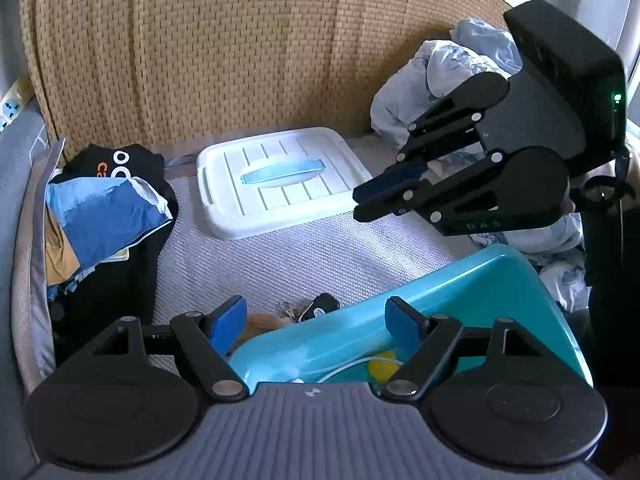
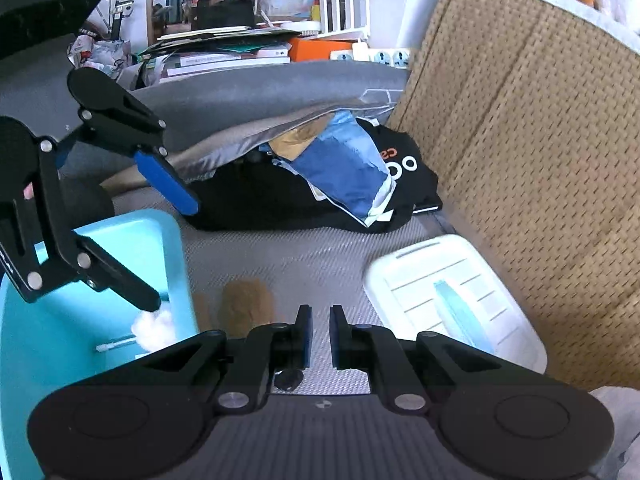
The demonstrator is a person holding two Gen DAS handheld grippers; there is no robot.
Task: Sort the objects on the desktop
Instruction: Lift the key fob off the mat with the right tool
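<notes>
- Left hand-held gripper (image 1: 316,320) is held with jaws spread wide and nothing between them, hovering over the near rim of the teal bin (image 1: 480,280).
- Right hand-held gripper (image 2: 321,334) is nearly closed, a narrow gap left between the pads, nothing gripped; it is held above the grey mesh mat (image 2: 312,264).
- Teal bin already holds a white cotton ball (image 2: 156,330), a white cable (image 1: 352,364) and a yellow item (image 1: 382,368).
- Items still to be sorted are seen on the mat just outside the bin's rim: a black key fob with keys (image 1: 316,306) and a tan fuzzy item (image 1: 264,322), touching or nearly so.
- Both lie just ahead of the left gripper, slightly toward its left finger; the left hand is judged the nearer one.
- Fob's long axis runs diagonally, angled across the jaw opening.
- White lid with blue handle (image 1: 276,184) lies flat further back, apart from the bin.
- Clothes pile (image 1: 104,208) is left at the mat's edge.
</notes>
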